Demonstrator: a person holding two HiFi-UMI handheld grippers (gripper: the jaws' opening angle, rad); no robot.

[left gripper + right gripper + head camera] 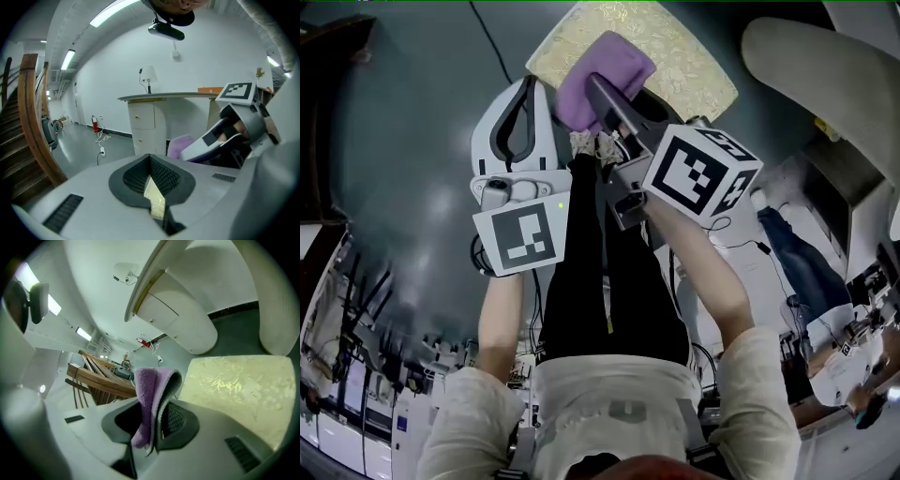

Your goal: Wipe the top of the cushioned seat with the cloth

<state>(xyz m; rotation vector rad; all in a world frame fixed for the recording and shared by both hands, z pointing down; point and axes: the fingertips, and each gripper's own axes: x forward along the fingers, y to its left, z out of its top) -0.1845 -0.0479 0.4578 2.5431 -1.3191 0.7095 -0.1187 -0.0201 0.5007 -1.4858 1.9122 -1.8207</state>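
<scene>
**Ask:** Fingers on the right gripper: how are they held?

**Answer:** They are squeezed shut on the purple cloth. A fold of it is pinched between the dark pads, and its top sticks out past them.

**Ask:** Where is the cloth seen?

**Answer:** In the head view it is seen on the cushioned seat, by the edge nearest the person. The tips of the right gripper are tucked in at the cloth.

**Ask:** How is the left gripper held?

**Answer:** Its fingers are pushed close together. Only a thin slit is seen between them. A gold strip that looks like the seat's cover shows in the slit. Whether that strip is pinched cannot be told. The left gripper is held just beside the seat's left corner, over the grey floor. It is apart from the cloth.
</scene>
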